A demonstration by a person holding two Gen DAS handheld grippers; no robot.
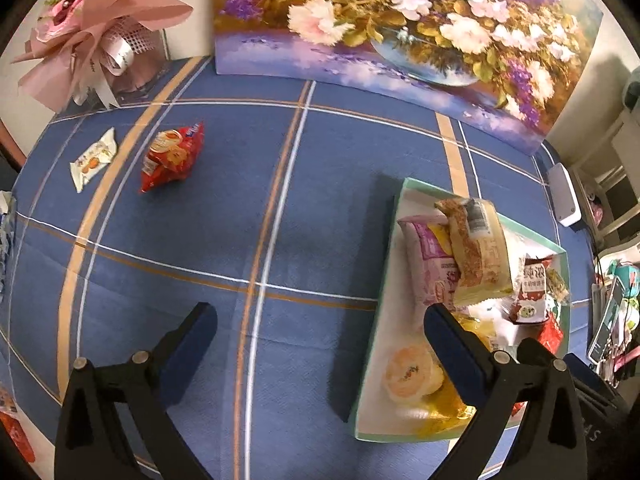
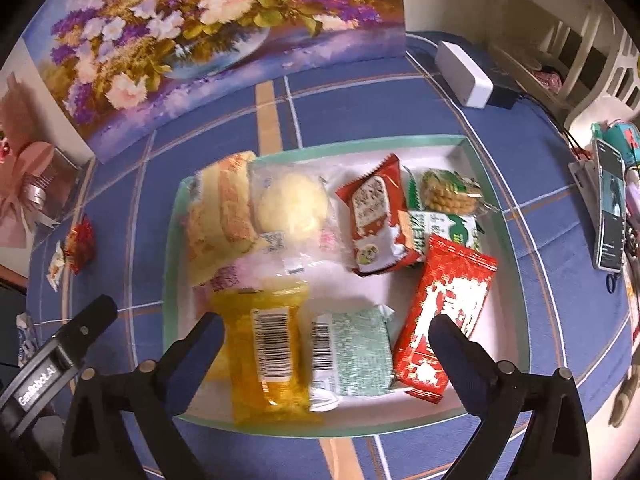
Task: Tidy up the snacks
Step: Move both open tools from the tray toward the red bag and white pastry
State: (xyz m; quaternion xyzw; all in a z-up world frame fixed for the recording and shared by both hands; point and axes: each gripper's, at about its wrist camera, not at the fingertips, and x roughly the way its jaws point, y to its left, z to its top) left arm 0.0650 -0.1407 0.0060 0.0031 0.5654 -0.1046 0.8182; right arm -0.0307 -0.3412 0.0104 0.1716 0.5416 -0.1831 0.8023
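Note:
A white tray with a green rim (image 2: pixel 320 146) holds several snack packets, among them a yellow one (image 2: pixel 272 344), a pale green one (image 2: pixel 352 352) and a red one (image 2: pixel 444 312). My right gripper (image 2: pixel 326 332) hangs open above the tray's near side, its pads touching nothing. My left gripper (image 1: pixel 320 320) is open over the blue cloth, with its right finger (image 1: pixel 452 340) above the tray's (image 1: pixel 396 312) left part. A red snack bag (image 1: pixel 172 156) and a small white packet (image 1: pixel 94 158) lie loose on the cloth at the far left.
A checked blue cloth (image 1: pixel 240 220) covers the table. A flower painting (image 1: pixel 400 20) leans at the back and a pink bouquet (image 1: pixel 92 28) stands at the back left. A white box (image 2: pixel 464 72) and a phone (image 2: pixel 610 216) sit to the right of the tray.

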